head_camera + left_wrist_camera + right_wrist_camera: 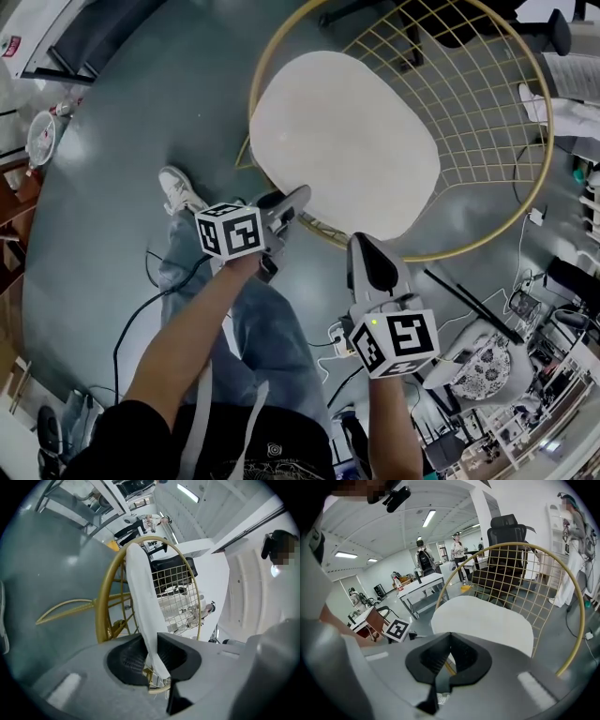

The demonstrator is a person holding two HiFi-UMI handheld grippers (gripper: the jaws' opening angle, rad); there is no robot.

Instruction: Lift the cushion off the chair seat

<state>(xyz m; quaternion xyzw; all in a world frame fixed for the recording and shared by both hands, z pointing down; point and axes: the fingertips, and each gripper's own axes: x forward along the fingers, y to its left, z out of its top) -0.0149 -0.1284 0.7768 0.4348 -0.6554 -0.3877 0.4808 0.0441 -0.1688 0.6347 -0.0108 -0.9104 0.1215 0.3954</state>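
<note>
A white oval cushion lies on the seat of a round chair with a gold wire frame. My left gripper is at the cushion's near-left edge. In the left gripper view the cushion runs edge-on between the jaws of the left gripper, and the pads pinch it. My right gripper hovers just off the chair's front rim, near the cushion's near edge. In the right gripper view the right gripper has its tips together with nothing held, and the cushion lies just beyond them.
The person's jeans-clad legs and a white shoe stand left of the chair, with a black cable on the grey floor. A black office chair stands behind the wire back. Tables and people fill the room beyond.
</note>
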